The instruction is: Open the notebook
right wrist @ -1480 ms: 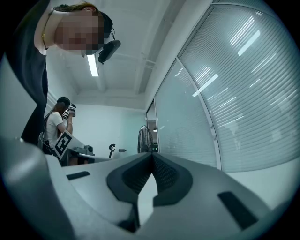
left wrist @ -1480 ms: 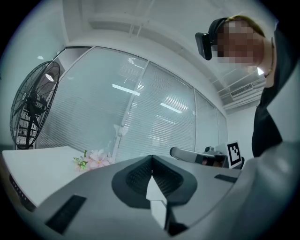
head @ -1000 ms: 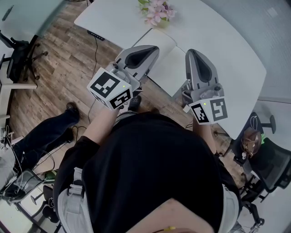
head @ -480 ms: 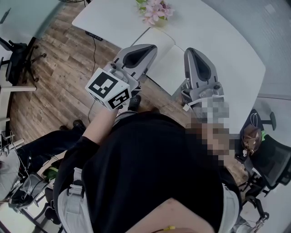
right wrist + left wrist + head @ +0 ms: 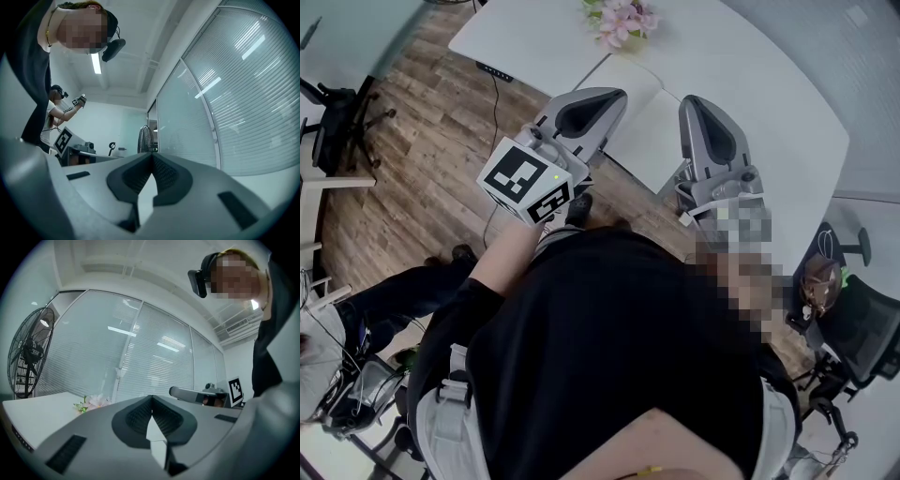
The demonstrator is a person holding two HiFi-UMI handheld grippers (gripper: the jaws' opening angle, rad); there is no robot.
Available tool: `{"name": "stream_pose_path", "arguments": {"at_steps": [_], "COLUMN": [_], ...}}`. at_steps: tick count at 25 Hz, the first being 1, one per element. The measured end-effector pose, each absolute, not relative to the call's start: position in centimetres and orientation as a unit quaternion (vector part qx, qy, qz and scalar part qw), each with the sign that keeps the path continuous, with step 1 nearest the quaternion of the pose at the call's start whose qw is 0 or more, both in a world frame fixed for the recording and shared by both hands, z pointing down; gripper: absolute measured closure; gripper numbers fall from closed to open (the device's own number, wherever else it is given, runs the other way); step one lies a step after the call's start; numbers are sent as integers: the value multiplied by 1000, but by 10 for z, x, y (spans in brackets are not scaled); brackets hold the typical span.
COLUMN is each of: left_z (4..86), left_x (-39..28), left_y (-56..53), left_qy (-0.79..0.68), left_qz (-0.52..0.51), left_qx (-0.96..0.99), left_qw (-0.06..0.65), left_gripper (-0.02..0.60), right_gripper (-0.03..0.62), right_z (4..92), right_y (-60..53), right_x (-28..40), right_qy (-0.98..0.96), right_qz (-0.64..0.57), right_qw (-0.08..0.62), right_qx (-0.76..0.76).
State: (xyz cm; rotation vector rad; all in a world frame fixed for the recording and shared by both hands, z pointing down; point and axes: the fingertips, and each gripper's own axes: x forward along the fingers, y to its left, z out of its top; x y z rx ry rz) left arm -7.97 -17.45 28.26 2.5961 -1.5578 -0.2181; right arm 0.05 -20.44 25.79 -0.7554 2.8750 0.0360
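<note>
The notebook [image 5: 649,122] lies spread on the white table [image 5: 778,122], pale pages up, right ahead of you, with its near part hidden behind your two tools. Your left tool [image 5: 609,97] hangs over its left page and your right tool [image 5: 694,103] at its right edge. Each has its jaws pressed together on nothing. Pink flowers [image 5: 623,21] sit just beyond the notebook, and wooden floor [image 5: 422,159] shows left of the table.

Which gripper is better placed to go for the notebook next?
Left, marginally. Both grippers are shut and empty, flanking the notebook. In the head view the left gripper overlaps the notebook's page edge with its tip, while the right gripper sits just beside it.
</note>
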Motion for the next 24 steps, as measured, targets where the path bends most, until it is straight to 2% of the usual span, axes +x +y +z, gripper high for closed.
{"name": "stream_pose_path", "arguments": {"at_steps": [24], "left_z": [284], "left_x": [-85], "left_y": [-173], "left_qy": [-513], "left_qz": [-79], "left_qx": [853], "left_qw": [60], "left_gripper": [569], "right_gripper": [591], "right_z": [258], "right_y": [-203], "right_x": [-5], "right_qy": [963], "right_qz": [14], "right_qw": [86], "right_qx": [-255]}}
